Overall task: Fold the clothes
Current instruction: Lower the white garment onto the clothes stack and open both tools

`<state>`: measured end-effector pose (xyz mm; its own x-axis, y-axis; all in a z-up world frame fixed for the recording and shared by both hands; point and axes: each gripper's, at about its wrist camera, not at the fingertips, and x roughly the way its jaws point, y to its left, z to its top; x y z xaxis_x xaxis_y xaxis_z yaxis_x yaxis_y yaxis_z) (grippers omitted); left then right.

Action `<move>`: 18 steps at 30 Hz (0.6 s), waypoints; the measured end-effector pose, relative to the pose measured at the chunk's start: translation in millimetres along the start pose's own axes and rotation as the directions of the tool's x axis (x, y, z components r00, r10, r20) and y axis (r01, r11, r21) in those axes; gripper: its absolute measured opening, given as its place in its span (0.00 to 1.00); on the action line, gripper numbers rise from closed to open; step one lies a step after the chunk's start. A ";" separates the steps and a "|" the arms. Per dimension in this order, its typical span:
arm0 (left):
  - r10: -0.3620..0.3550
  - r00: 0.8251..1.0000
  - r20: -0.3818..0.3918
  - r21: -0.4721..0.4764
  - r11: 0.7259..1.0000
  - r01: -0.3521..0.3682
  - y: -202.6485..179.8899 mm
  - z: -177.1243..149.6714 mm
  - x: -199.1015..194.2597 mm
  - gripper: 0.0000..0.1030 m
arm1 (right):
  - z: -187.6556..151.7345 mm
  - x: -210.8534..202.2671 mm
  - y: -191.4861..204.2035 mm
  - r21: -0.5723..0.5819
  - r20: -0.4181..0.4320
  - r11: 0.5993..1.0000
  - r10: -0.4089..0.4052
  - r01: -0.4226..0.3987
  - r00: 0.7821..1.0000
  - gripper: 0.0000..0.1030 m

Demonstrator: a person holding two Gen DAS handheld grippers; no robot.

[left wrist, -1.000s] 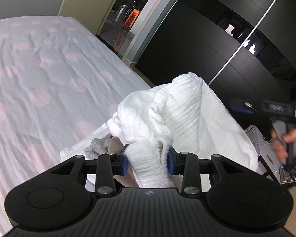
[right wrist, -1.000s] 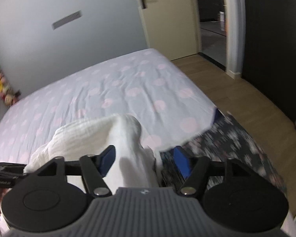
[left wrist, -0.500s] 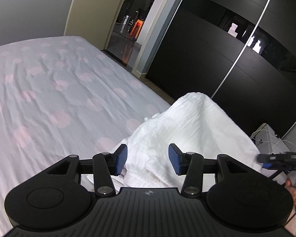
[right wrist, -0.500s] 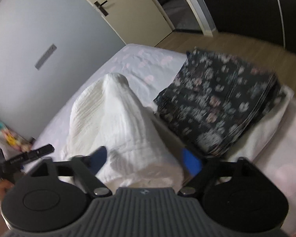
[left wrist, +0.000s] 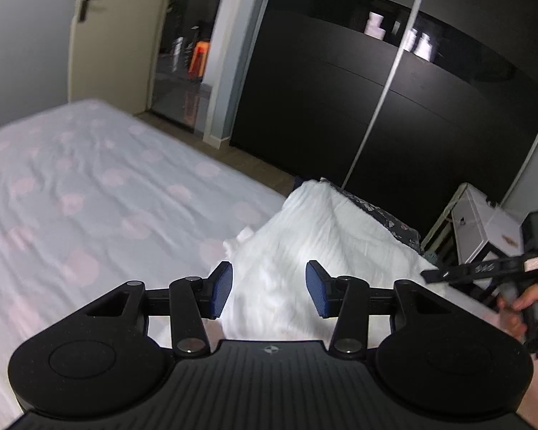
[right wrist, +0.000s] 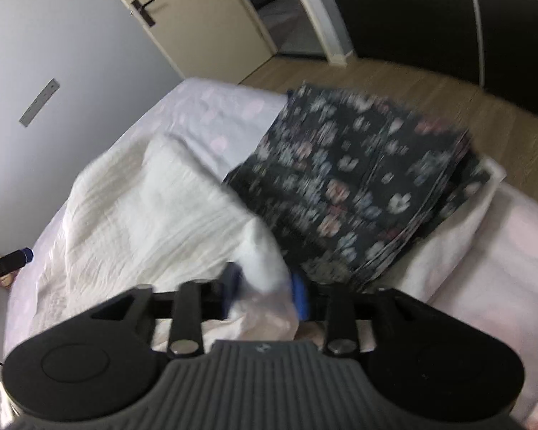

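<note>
A white crinkled garment [left wrist: 315,243] lies bunched on the bed; it also shows in the right wrist view [right wrist: 154,208]. My left gripper [left wrist: 269,288] is open just above the garment's near edge, holding nothing. My right gripper [right wrist: 265,292] is shut on a corner of the white garment. A folded dark floral garment [right wrist: 358,186] lies on a white cloth to the right of it and shows as a dark strip in the left wrist view [left wrist: 380,211].
The bed [left wrist: 89,193] has a pale sheet with pink dots. A black sliding wardrobe [left wrist: 376,107] stands beyond it. A white bedside unit [left wrist: 480,225] is at the right. A door [right wrist: 197,28] and wooden floor [right wrist: 430,100] lie beyond the bed.
My left gripper has let go of the white garment and pulled back. The garment has dropped flatter on the bed. My right gripper has closed on its corner next to the floral garment.
</note>
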<state>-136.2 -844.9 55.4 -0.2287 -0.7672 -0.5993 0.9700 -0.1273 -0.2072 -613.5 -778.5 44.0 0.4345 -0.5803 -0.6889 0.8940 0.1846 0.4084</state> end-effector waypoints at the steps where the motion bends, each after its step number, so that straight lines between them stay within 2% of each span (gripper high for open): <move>1: 0.000 1.000 0.001 0.024 1.000 0.000 -3.2 4.8 2.6 0.36 | 1.6 -6.4 3.3 -0.023 0.022 0.999 -0.021 0.022 1.000 0.41; 7: -0.042 0.999 -0.013 0.114 0.992 0.043 -27.6 30.6 32.4 0.26 | 10.7 -20.1 48.6 -0.168 0.100 0.986 0.022 -0.005 0.995 0.41; 10: -0.044 0.998 -0.035 0.122 0.991 0.048 -34.7 31.9 56.7 0.25 | 12.8 -10.3 77.2 -0.255 0.106 0.967 0.044 -0.016 0.993 0.40; 12: -0.062 0.997 -0.053 0.110 0.992 0.068 -35.1 28.2 74.6 0.25 | 10.4 0.9 93.3 -0.309 0.111 0.951 0.042 -0.006 0.993 0.40; 16: -0.021 0.994 -0.110 0.070 0.997 0.029 -24.4 16.6 105.2 0.20 | -6.0 25.8 108.0 -0.348 0.074 0.937 0.034 -0.006 0.997 0.42; 18: -0.027 0.989 -0.147 0.033 0.999 0.033 -12.6 9.6 116.2 0.19 | -16.1 35.3 105.7 -0.366 0.059 0.931 0.006 0.016 0.998 0.42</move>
<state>-174.2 -938.5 -4.2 -0.2648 -0.6625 -0.7007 0.9642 -0.1729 -0.2009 -501.9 -766.6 53.2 0.4326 -0.6249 -0.6499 0.8791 0.4525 0.1500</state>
